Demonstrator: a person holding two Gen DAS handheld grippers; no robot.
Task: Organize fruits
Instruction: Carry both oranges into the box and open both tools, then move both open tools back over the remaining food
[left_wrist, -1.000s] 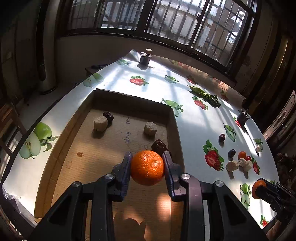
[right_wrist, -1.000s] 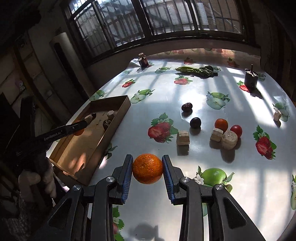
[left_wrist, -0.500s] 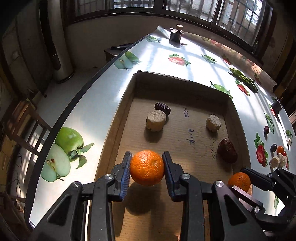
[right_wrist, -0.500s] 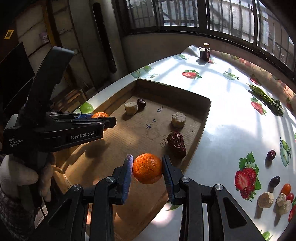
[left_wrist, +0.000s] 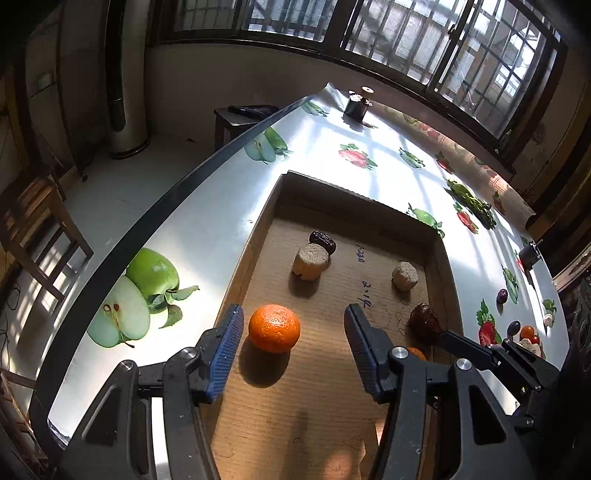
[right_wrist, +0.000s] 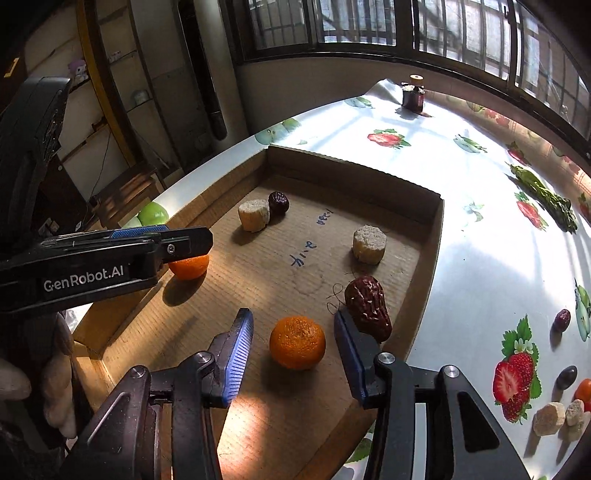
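A shallow cardboard tray (left_wrist: 255, 236) (right_wrist: 428, 236) lies on the fruit-print table. My left gripper (left_wrist: 293, 332) is open; an orange (left_wrist: 274, 328) rests on the tray floor between its fingers, nearer the left one. My right gripper (right_wrist: 293, 347) is open too, with a second orange (right_wrist: 297, 342) on the tray floor between its fingers. The left gripper also shows in the right wrist view (right_wrist: 184, 236), over the first orange (right_wrist: 189, 266). The tray also holds two pale round cakes (left_wrist: 311, 256) (left_wrist: 405, 275), a dark date (left_wrist: 323, 240) and a big red date (right_wrist: 367, 307).
More small fruits and pale pieces (right_wrist: 561, 402) lie on the table right of the tray. A dark jar (right_wrist: 413, 96) stands at the far table end, and green vegetables (right_wrist: 546, 199) lie at the far right. The table edge and floor run along the left.
Both grippers have opened and let go of their oranges, which now rest on the tray floor. Both grippers came lower over the tray.
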